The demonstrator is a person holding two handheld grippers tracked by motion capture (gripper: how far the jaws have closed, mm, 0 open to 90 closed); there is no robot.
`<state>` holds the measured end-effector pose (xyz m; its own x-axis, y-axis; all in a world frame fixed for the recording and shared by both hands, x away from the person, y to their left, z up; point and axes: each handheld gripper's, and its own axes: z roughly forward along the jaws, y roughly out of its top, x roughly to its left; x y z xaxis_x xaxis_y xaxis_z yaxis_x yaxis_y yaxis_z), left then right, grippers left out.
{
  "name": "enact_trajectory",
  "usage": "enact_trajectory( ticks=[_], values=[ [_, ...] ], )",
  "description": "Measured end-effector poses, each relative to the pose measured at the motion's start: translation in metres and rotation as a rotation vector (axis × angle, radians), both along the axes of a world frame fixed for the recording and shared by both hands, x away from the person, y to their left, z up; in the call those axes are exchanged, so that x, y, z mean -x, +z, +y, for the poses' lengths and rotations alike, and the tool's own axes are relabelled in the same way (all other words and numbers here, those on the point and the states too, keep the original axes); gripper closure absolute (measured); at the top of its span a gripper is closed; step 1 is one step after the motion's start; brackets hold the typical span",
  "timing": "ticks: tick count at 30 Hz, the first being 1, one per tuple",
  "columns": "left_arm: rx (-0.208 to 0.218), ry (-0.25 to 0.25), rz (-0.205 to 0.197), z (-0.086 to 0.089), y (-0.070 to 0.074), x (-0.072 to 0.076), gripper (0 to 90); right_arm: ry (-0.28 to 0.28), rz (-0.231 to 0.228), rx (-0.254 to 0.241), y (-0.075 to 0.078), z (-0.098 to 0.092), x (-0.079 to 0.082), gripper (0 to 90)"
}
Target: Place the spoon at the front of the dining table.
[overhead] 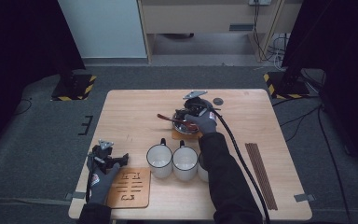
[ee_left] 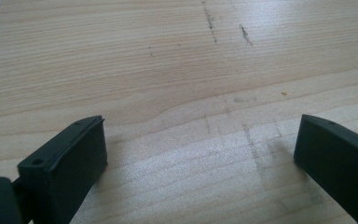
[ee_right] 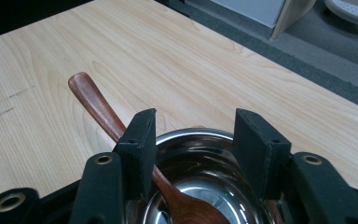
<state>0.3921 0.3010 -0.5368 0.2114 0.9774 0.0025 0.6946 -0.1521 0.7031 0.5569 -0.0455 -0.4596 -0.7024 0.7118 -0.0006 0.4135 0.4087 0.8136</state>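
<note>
A shiny metal bowl (overhead: pixel 181 122) stands on a wooden coaster (overhead: pixel 179 136) at the table's middle back. A reddish wooden spoon (overhead: pixel 168 117) lies in it, its handle sticking out to the left. My right gripper (overhead: pixel 187 115) hovers right over the bowl. In the right gripper view the bowl's far rim (ee_right: pixel 191 134) shows between the parted jaws of the right gripper (ee_right: pixel 196 116), and the spoon handle (ee_right: pixel 97 101) runs past the outside of the left jaw; nothing is pinched. My left gripper (overhead: pixel 119 160) rests open at the front left on bare wood, left gripper (ee_left: pixel 198 140) jaws wide apart.
Two white mugs (overhead: pixel 159 160) (overhead: pixel 185 162) stand in a row at the front, a third (overhead: pixel 202 171) half hidden by the sleeve. A slotted wooden coaster (overhead: pixel 129 187) lies beside the left hand. Several dark chopsticks (overhead: pixel 261 175) lie along the right side. A small dark disc (overhead: pixel 218 100) sits near the back edge.
</note>
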Motion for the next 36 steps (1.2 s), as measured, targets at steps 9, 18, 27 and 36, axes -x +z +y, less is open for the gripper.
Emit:
enact_trajectory(
  ticks=[9,18,27,36],
  values=[
    [0.0,0.0,0.0,0.0,0.0,0.0,1.4,0.02,0.027,0.027,-0.011,0.004,0.0,50.7],
    [0.0,0.0,0.0,0.0,0.0,0.0,1.4,0.047,0.056,0.041,-0.017,0.008,0.0,53.6],
    [0.0,0.0,0.0,0.0,0.0,0.0,1.4,0.068,0.077,0.052,-0.023,0.011,0.001,55.6],
    [0.0,0.0,0.0,0.0,0.0,0.0,1.4,0.063,0.1,0.053,-0.03,0.013,-0.001,60.5]
  ],
)
